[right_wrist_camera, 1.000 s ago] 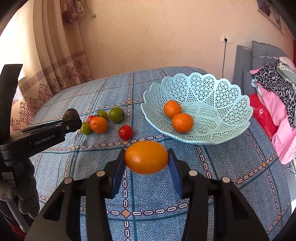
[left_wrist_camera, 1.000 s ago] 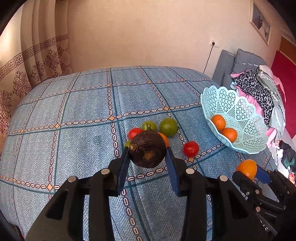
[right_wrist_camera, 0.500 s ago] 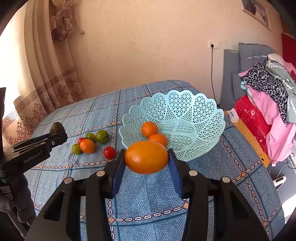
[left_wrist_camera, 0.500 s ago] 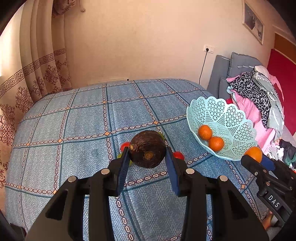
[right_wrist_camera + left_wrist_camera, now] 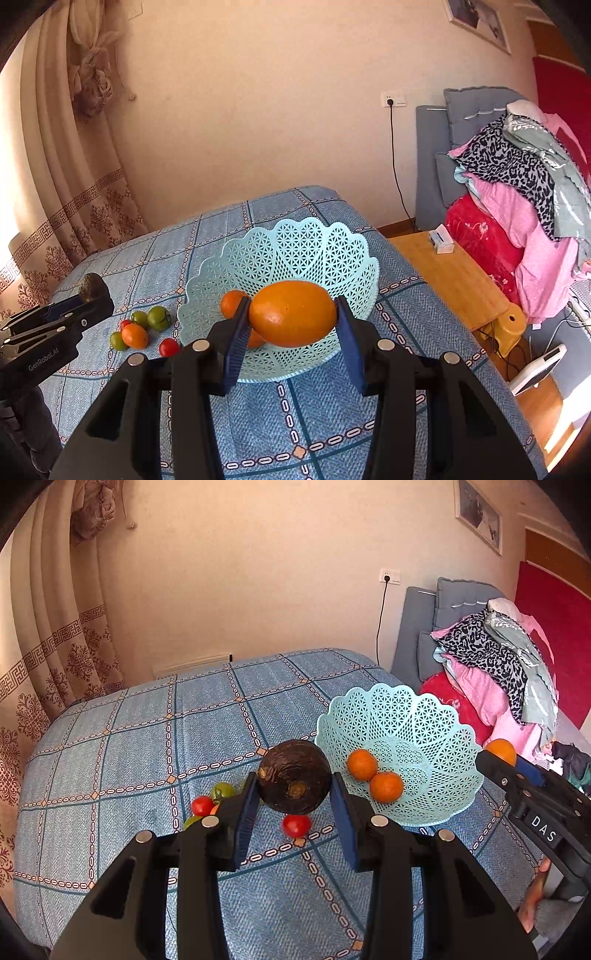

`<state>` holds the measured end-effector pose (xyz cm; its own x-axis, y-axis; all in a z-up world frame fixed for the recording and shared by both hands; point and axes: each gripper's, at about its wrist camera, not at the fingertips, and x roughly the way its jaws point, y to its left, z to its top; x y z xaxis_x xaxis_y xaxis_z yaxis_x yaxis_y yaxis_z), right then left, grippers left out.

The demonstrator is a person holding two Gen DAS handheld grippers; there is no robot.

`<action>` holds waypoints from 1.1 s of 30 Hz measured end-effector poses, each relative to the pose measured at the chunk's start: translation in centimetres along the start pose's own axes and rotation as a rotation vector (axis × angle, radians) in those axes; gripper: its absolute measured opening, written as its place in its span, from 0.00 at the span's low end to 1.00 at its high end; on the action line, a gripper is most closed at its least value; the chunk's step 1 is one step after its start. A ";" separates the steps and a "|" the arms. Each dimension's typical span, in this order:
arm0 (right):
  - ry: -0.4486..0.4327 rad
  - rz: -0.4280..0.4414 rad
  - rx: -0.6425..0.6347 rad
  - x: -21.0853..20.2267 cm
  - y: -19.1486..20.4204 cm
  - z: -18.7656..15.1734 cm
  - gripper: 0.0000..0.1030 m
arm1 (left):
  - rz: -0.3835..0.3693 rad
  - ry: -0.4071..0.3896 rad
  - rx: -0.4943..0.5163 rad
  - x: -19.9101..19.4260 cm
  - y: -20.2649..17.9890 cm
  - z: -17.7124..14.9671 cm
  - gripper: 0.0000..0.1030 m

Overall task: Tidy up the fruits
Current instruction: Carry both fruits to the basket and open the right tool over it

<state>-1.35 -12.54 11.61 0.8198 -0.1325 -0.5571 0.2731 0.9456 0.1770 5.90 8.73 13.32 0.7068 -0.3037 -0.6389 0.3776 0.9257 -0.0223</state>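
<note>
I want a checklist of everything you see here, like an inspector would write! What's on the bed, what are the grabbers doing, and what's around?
Surface: blue checked bedspread.
Job's things: lattice basket with two small oranges; loose red tomato, green and orange fruits on the bedspread left of the basket.
Clutter: clothes pile.
Grippers: left gripper shut on dark brown fruit; right gripper shut on large orange.
Cables: black cord from wall socket.
Surroundings: curtain, wooden table, framed picture.
</note>
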 end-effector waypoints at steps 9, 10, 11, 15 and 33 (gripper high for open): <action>0.019 -0.006 0.003 2.4 -1.7 0.9 0.44 | -0.028 0.029 0.033 2.2 -3.3 1.0 0.39; 0.022 -0.007 0.003 2.6 -1.8 0.9 0.44 | -0.028 0.030 0.037 2.4 -3.6 1.1 0.39; 0.025 -0.006 0.002 2.8 -1.9 0.9 0.44 | -0.028 0.032 0.040 2.6 -3.8 1.2 0.39; 0.031 -0.002 0.004 3.5 -2.0 1.0 0.44 | -0.036 0.044 0.045 3.5 -4.5 1.7 0.39; -0.014 -0.022 0.062 3.6 -3.9 1.2 0.45 | -0.067 0.089 0.083 7.2 -7.7 3.4 0.39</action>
<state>1.14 -17.08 9.84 0.8199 -0.1579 -0.5502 0.3216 0.9222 0.2146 10.15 -1.40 11.50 0.6240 -0.3401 -0.7035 0.4731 0.8810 -0.0063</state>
